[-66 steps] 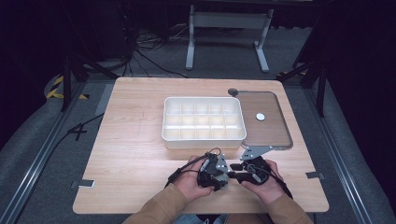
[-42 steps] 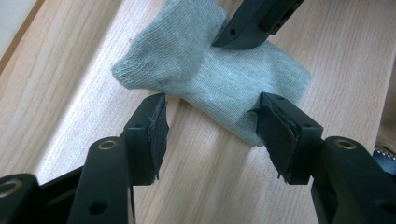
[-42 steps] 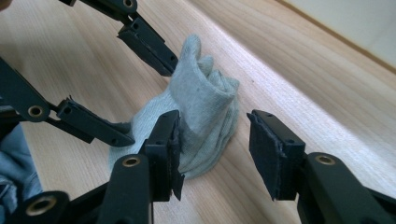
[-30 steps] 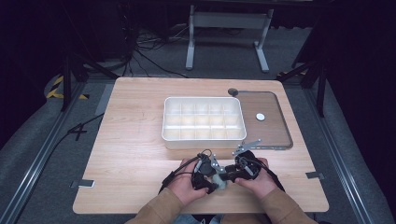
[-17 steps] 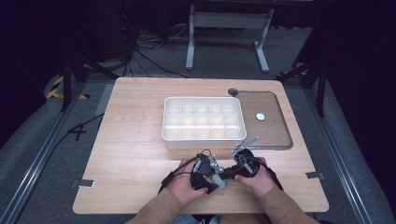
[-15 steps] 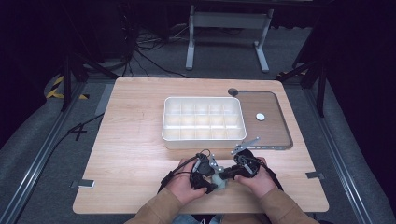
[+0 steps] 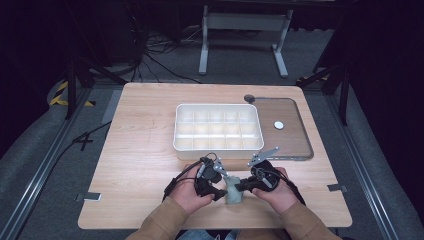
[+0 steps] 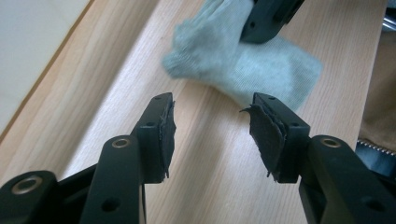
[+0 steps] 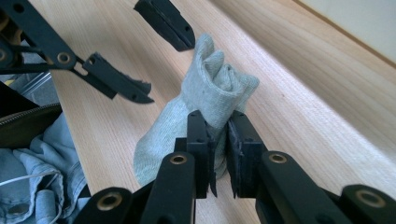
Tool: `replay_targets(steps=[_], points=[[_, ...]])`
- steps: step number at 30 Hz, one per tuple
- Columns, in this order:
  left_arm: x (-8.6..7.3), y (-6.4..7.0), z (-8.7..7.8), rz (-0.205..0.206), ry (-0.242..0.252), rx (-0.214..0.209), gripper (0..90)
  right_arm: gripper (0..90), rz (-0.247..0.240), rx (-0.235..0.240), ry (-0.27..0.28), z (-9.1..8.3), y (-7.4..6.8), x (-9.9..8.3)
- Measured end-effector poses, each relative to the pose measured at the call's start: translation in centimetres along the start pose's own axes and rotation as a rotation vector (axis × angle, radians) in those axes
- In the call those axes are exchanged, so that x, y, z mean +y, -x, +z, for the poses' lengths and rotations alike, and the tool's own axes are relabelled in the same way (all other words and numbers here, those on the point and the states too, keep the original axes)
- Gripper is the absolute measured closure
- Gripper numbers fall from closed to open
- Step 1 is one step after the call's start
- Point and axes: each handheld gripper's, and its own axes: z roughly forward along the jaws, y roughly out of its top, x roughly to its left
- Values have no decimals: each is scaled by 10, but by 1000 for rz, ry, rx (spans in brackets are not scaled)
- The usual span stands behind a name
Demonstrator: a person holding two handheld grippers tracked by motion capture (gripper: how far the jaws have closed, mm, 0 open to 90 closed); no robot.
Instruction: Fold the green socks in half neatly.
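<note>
Pinching the small grey-green knitted sock [image 9: 205, 107] in my right gripper [image 9: 219, 144], left gripper [image 8: 212, 126] spread wide beside it; next, I judge, it grabs the free end.

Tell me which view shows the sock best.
The right gripper view: the grey sock lies close and whole, pinched between the right gripper jaws. The left gripper view shows it farther off, partly covered. The high view shows a small pale lump.

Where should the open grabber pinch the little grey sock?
Probably the flat free end of the sock, coming in low along the table. That end lies thin and spread out, so the open left gripper can straddle it. The right gripper already pinches the bunched end.
</note>
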Motion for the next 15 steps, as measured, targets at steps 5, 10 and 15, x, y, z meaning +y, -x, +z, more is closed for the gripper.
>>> replay_targets(steps=[5,10,15], points=[[-2,-5,-13,-11,12,22,505,809,-16,-34,12,-12,-1,4],[-7,-14,-29,-33,35,47,504,809,-34,-56,30,-25,0,10],[-10,-20,-43,-49,53,67,504,809,-48,-74,39,-38,2,16]])
